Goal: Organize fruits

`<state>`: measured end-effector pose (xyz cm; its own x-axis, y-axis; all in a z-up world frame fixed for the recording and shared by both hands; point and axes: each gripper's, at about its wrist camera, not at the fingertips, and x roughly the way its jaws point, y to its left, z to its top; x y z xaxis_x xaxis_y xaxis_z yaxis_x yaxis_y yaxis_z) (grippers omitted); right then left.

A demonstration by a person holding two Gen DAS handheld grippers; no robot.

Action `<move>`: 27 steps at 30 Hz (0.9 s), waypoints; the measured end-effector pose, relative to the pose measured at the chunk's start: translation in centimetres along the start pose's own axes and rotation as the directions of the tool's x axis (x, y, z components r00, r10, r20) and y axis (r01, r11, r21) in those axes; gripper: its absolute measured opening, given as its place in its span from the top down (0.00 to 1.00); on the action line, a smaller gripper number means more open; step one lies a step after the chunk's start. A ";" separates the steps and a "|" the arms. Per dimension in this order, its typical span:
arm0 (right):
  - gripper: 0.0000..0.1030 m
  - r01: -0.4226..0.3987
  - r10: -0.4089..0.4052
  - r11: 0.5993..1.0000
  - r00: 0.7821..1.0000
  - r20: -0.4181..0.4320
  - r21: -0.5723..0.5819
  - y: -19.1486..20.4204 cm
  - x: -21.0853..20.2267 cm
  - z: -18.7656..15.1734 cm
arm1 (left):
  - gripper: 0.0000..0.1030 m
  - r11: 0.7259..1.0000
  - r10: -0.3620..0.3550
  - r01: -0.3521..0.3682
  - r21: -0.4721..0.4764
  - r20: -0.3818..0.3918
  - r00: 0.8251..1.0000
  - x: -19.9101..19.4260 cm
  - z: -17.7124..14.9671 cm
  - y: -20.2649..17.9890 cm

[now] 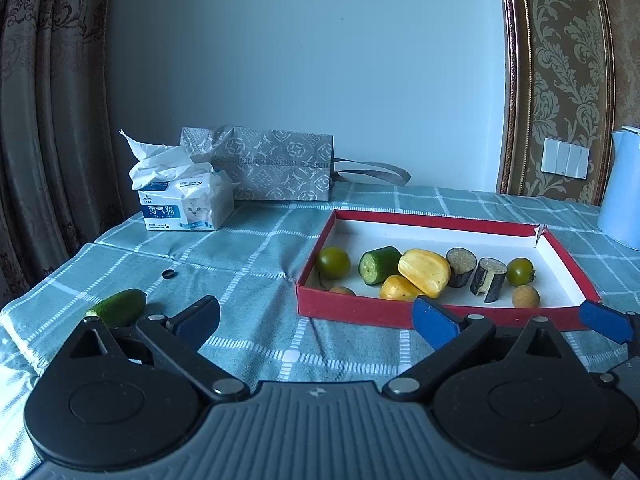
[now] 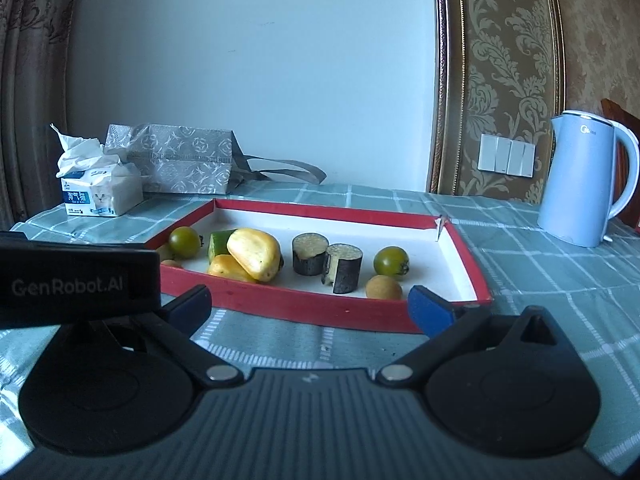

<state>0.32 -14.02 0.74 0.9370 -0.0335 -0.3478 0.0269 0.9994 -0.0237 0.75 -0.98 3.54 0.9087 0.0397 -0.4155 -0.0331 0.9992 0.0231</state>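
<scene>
A red-walled tray [image 1: 360, 310] [image 2: 280, 304] with a white floor lies on the checked cloth. It holds two green tomatoes [image 1: 334, 262] [image 2: 391, 261], a cucumber piece [image 1: 378, 264], two yellow fruits [image 1: 425, 272] [image 2: 254, 254], two dark eggplant pieces [image 1: 461, 267] [image 2: 343, 267] and small brown fruits [image 1: 525, 296] [image 2: 383, 287]. A cucumber end [image 1: 118, 307] lies on the cloth left of the tray, beside my left gripper's left finger. My left gripper [image 1: 316, 316] is open and empty before the tray. My right gripper [image 2: 310, 306] is open and empty at the tray's near wall.
A tissue pack [image 1: 188, 204] [image 2: 102, 196] and a grey patterned bag [image 1: 276, 168] [image 2: 180, 164] stand at the back left. A blue kettle [image 2: 582, 180] [image 1: 622, 188] stands at the right. A small dark cap [image 1: 169, 274] lies on the cloth.
</scene>
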 end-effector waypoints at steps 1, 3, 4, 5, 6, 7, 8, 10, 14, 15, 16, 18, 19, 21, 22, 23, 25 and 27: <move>0.00 -0.003 0.003 1.000 1.000 -0.002 0.000 0.1 0.0 0.0 | 0.00 1.000 0.001 -0.001 -0.002 -0.003 1.000 0.0 0.0 0.0; 0.00 -0.007 0.007 1.000 1.000 -0.008 0.005 0.0 0.2 -0.1 | 0.00 1.000 0.000 0.000 -0.002 -0.017 1.000 0.3 -0.1 0.0; 0.00 -0.011 0.011 1.000 1.000 -0.012 0.009 -0.1 0.2 -0.1 | 0.00 1.000 0.000 0.000 -0.001 -0.020 1.000 0.4 -0.2 0.0; 0.00 -0.014 0.015 1.000 1.000 -0.013 0.012 -0.2 0.3 -0.1 | 0.00 1.000 -0.001 0.001 -0.003 -0.019 1.000 0.4 -0.3 0.0; 0.00 -0.016 0.016 1.000 1.000 -0.012 0.014 -0.2 0.2 -0.1 | 0.00 1.000 -0.007 0.007 -0.006 -0.020 1.000 0.4 -0.3 0.1; 0.00 -0.017 0.017 1.000 1.000 -0.011 0.015 -0.2 0.2 -0.2 | 0.00 1.000 -0.013 0.013 -0.008 -0.023 1.000 0.5 -0.3 0.1; 0.00 -0.019 0.019 1.000 1.000 -0.010 0.014 -0.2 0.2 -0.2 | 0.00 1.000 -0.017 0.016 -0.010 -0.025 1.000 0.5 -0.4 0.1; 0.00 -0.022 0.022 1.000 1.000 -0.010 0.011 -0.1 0.2 -0.2 | 0.00 1.000 -0.026 0.026 -0.012 -0.027 0.999 0.4 -0.4 0.0; 0.00 -0.028 0.028 1.000 0.999 -0.015 0.015 -0.2 0.3 -0.1 | 0.00 0.999 -0.031 0.030 -0.025 -0.034 0.999 0.5 -0.4 0.1; 0.00 -0.029 0.029 0.999 0.999 -0.016 0.016 -0.2 0.3 -0.1 | 0.00 0.999 -0.030 0.029 -0.026 -0.035 0.999 0.5 -0.4 0.1; 0.00 -0.031 0.031 0.999 0.999 -0.015 0.017 -0.2 0.2 -0.2 | 0.00 0.999 -0.026 0.025 -0.024 -0.033 0.999 0.5 -0.4 0.1; 0.00 -0.034 0.034 0.999 0.999 -0.016 0.015 -0.2 0.2 -0.2 | 0.00 1.000 -0.012 0.011 -0.022 -0.032 0.999 0.3 -0.5 0.0; 0.00 -0.035 0.035 0.999 0.999 -0.015 0.014 -0.2 0.2 -0.2 | 0.00 1.000 -0.007 0.006 -0.022 -0.031 1.000 0.3 -0.5 0.0; 0.00 -0.036 0.036 0.999 0.999 -0.014 0.012 -0.1 0.2 -0.2 | 0.00 1.000 0.003 -0.004 -0.027 -0.033 0.999 0.3 -0.5 0.1; 0.00 -0.037 0.037 0.999 0.999 -0.015 0.013 -0.2 0.2 -0.2 | 0.00 1.000 0.006 -0.007 -0.030 -0.035 0.999 0.3 -0.5 0.1; 0.00 -0.041 0.041 0.999 0.999 -0.015 0.014 -0.2 0.2 -0.2 | 0.00 0.999 0.010 -0.011 -0.031 -0.035 0.999 0.3 -0.6 0.1; 0.00 -0.043 0.044 0.999 0.999 -0.016 0.013 -0.1 0.2 -0.2 | 0.00 0.999 0.016 -0.017 -0.032 -0.031 0.999 0.3 -0.6 0.1; 0.00 -0.046 0.046 0.999 0.999 -0.015 0.009 0.0 0.2 -0.1 | 0.00 0.999 0.026 -0.027 -0.032 -0.027 0.999 0.2 -0.7 0.1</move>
<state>0.42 -14.06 0.56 0.9317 0.0123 -0.3629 -0.0130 0.9999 0.0005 0.68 -0.84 2.81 0.8962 0.0655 -0.4387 -0.0703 0.9975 0.0054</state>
